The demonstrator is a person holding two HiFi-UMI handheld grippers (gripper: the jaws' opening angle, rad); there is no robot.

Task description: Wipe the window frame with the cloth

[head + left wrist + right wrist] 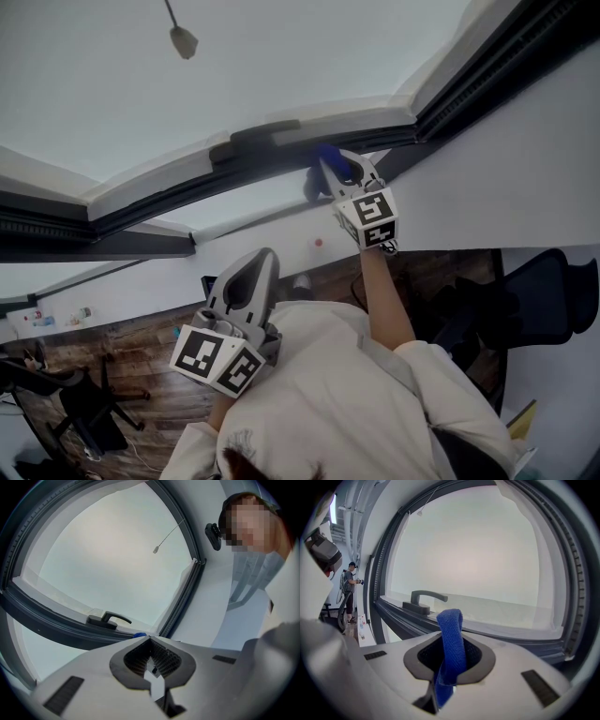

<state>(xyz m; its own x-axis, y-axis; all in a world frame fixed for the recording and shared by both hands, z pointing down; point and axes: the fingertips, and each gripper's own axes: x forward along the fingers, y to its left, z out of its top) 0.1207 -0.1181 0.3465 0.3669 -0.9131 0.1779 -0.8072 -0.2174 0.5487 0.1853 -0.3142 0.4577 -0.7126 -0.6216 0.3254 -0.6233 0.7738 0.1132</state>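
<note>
I hold the blue cloth [451, 623] clenched in my right gripper's [449, 654] fingers, its folded end standing past the fingertips, close to the window frame [393, 613]. It looks soft, light and floppy, best pinched near the fold. My left gripper [150, 641] hangs lower, fingers closed on nothing.

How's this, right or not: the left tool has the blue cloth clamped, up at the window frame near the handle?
Not quite: it is the right tool that has the blue cloth clamped, up at the window frame near the handle. The right gripper view shows it; the left tool is shut on nothing.
</note>
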